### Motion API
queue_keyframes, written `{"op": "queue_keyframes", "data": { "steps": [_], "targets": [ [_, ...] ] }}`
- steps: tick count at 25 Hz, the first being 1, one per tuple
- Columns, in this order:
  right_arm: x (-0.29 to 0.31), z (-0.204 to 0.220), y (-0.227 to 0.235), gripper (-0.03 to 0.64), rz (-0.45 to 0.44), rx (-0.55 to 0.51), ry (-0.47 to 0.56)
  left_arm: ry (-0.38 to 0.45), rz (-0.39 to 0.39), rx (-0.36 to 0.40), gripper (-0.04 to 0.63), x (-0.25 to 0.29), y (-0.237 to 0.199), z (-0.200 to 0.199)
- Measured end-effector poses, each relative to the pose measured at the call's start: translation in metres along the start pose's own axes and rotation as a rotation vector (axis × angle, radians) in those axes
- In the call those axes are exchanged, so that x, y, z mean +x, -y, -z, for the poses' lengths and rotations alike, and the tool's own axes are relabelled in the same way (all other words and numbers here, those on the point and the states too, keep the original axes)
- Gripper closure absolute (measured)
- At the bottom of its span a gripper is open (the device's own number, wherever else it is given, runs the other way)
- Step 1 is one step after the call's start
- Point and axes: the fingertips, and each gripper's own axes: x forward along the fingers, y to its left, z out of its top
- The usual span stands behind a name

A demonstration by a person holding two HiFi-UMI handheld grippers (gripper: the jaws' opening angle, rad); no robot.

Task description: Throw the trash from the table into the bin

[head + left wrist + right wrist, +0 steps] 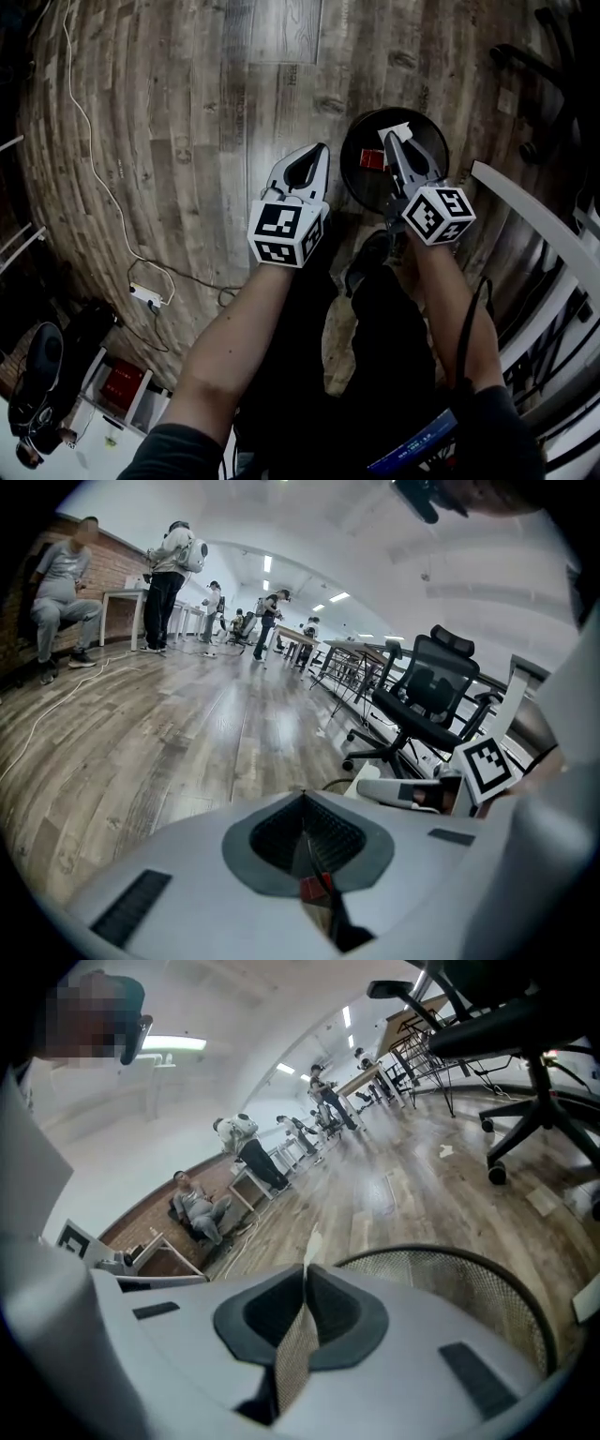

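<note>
A white paper scrap (397,130) is pinched in the right gripper (390,141). The jaws are clenched on it, w/ the scrap's tip left sticking out past them. It is held over the open mouth of the black mesh bin (348,167) and is not yet dropped. A red item (372,159) is seen lying inside the bin, toward its left wall. In the right gripper view the bin's mesh rim is seen just beyond the jaws, to the right.

The left gripper (321,150) is held just left of the bin, above the wood floor (187,131), jaws clenched together. A small red bit (314,886) is seen low in their seam in the left gripper view; what it is can't be told.

A white cable (98,178) is laid across the floor at left, down to a power strip (148,296). A black office chair (427,691) & several people (169,574) are seen farther off in the left gripper view.
</note>
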Motion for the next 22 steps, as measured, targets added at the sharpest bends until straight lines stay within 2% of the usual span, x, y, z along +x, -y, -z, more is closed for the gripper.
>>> {"op": "queue_keyframes", "data": {
  "steps": [2,5,6,8,11,15,18,22],
  "targets": [
    [0.003,0.014,0.006,0.601,0.014,-0.013,-0.052,-0.008,0.005,-0.011,0.584,0.003,0.000,0.004],
    [0.003,0.029,0.011,0.600,0.049,-0.056,-0.127,-0.016,0.020,0.012,0.584,0.001,0.006,0.003],
    [0.000,0.032,0.010,0.576,0.056,-0.067,-0.146,-0.013,0.020,0.010,0.584,-0.002,0.008,0.001],
    [-0.006,0.034,0.005,0.416,0.060,-0.067,-0.180,0.002,0.017,-0.005,0.584,-0.012,0.012,-0.007],
    [-0.021,0.029,-0.010,0.416,0.045,-0.074,-0.216,0.015,0.019,0.007,0.584,-0.030,0.024,-0.022],
    [-0.051,0.002,-0.035,0.416,0.045,-0.085,-0.205,0.036,0.017,0.016,0.584,-0.065,0.047,-0.047],
    [-0.080,-0.029,-0.059,0.416,0.043,-0.111,-0.174,0.062,0.019,0.018,0.584,-0.098,0.070,-0.071],
    [-0.130,-0.080,-0.101,0.417,0.004,-0.153,-0.101,0.105,0.063,0.020,0.584,-0.148,0.113,-0.109]
  ]
}}
